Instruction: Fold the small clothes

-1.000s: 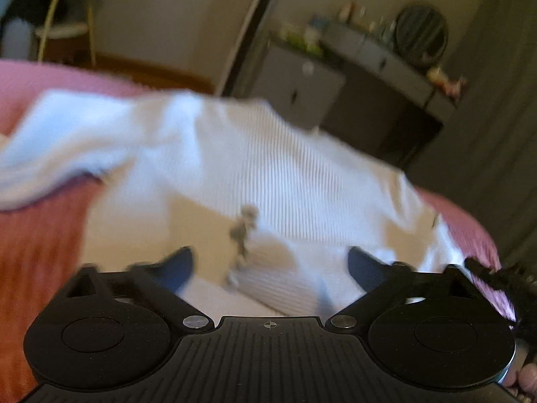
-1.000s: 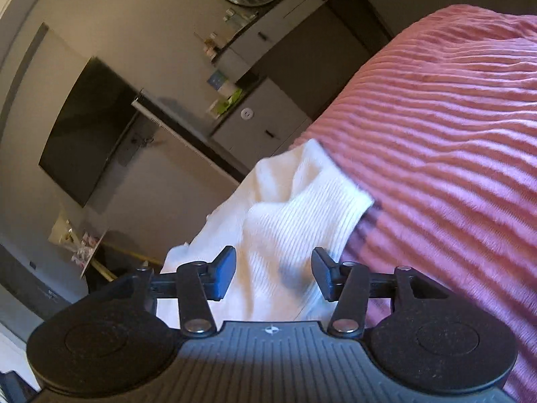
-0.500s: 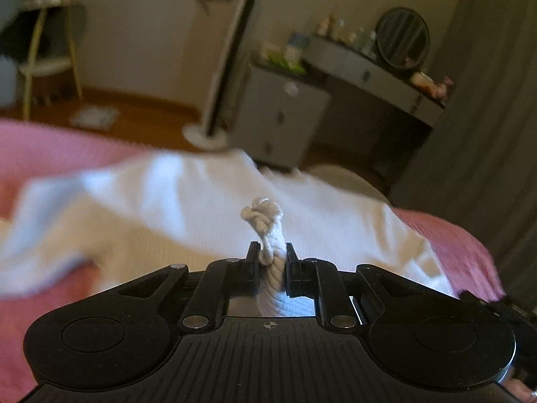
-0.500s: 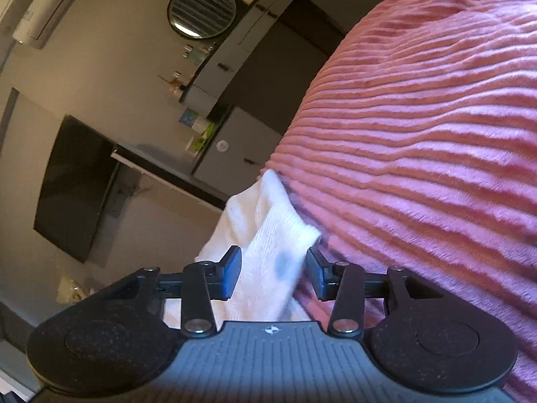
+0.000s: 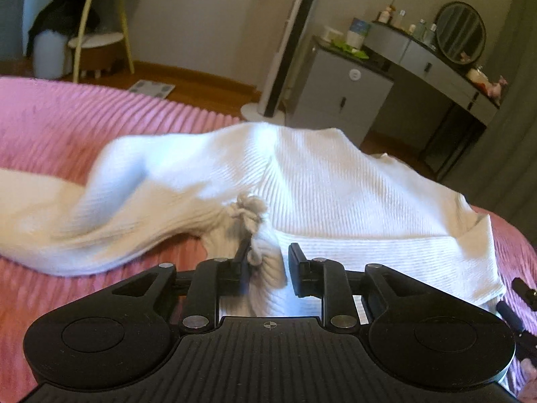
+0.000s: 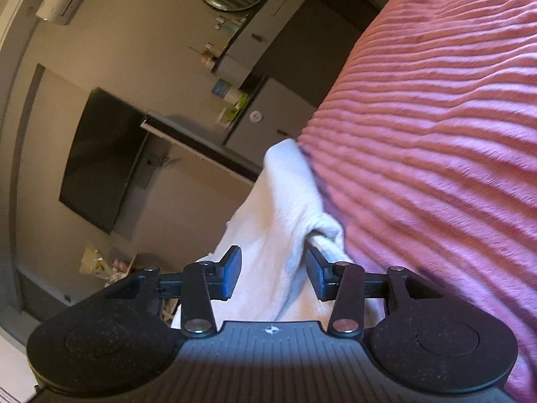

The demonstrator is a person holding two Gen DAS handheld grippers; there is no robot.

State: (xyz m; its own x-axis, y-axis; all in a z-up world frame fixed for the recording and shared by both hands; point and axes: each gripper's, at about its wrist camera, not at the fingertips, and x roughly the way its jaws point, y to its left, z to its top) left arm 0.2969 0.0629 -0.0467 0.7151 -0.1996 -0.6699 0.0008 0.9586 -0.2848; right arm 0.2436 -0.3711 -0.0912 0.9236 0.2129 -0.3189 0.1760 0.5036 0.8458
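A white ribbed knit garment lies on the pink ribbed bedspread, one sleeve trailing left. My left gripper has its jaws a little apart around a bunched fold with a knotted drawstring; the fabric touches the left finger only. My right gripper is open, its jaws either side of a hanging edge of the same garment without pinching it.
The bedspread also fills the right of the right wrist view. Beyond the bed are a grey cabinet, a dressing table with a round mirror, a stool and a wall TV.
My left gripper was wide open, shut on the drawstring fold, and has now opened partway. The right gripper stayed open and tilted further, with the garment edge still between its jaws.
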